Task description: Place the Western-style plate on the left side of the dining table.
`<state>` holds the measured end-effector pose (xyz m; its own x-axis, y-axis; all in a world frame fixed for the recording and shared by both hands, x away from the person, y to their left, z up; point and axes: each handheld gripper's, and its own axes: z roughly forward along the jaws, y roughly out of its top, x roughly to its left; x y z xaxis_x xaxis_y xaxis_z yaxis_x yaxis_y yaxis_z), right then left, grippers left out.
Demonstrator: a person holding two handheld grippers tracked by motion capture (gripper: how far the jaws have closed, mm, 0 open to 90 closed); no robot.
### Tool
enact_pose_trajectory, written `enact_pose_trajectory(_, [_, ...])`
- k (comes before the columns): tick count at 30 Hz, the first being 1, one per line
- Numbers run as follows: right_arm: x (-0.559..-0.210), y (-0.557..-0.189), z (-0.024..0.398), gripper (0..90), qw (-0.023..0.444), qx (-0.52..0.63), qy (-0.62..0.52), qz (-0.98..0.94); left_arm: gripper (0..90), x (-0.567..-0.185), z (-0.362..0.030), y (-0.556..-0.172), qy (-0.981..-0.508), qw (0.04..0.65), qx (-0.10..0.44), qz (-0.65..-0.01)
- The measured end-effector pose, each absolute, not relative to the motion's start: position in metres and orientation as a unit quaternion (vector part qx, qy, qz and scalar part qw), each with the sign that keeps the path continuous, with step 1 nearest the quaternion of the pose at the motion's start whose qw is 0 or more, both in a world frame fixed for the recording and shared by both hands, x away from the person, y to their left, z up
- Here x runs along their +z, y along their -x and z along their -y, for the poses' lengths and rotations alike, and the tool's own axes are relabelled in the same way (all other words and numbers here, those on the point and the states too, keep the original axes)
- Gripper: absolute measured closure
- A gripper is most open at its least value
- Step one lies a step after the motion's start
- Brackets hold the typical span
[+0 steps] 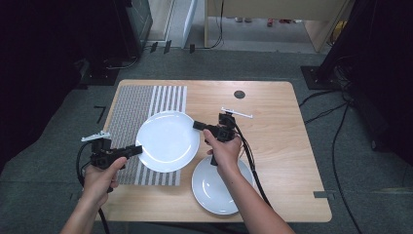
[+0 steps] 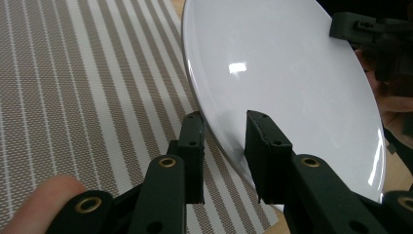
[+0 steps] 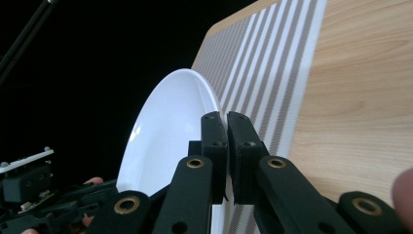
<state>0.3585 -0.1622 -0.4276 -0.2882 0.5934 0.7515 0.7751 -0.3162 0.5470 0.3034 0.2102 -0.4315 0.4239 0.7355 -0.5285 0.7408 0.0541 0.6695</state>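
A large white plate [image 1: 168, 141] hangs over the striped placemat [image 1: 131, 105], held from both sides. My left gripper [image 1: 139, 149] is shut on its left rim; in the left gripper view its jaws [image 2: 224, 122] straddle the edge of the plate [image 2: 282, 73], one above and one below. My right gripper [image 1: 197, 126] is shut on the opposite rim; in the right gripper view its jaws [image 3: 225, 117] stand almost together on the thin edge of the plate [image 3: 165, 126]. The plate is tilted in both gripper views.
A smaller white plate [image 1: 209, 187] lies on the wooden table [image 1: 272, 126] near the front edge, partly under the right forearm. A small black disc [image 1: 239, 94] sits at the back of the table. Cables trail over the floor on the right.
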Motion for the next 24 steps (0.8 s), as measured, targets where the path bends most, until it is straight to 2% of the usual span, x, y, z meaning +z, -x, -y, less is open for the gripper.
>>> enact_pose_trajectory(7, [-0.428, -0.375, 0.143, 88.1, 0.086, -0.559, 0.588, 0.578, 71.9, -0.429, -0.228, -0.316, -0.681, 0.483, 0.001, -0.550])
enact_pose_trajectory(11, [-0.434, -0.385, 0.133, 88.1, 0.101, -0.555, 0.596, 0.571, 71.9, -0.430, -0.237, -0.323, -0.678, 0.477, 0.003, -0.560])
enact_pose_trajectory(24, [-0.459, -0.413, 0.103, 87.9, 0.100, -0.539, 0.613, 0.568, 72.3, -0.443, -0.257, -0.348, -0.667, 0.457, 0.002, -0.589])
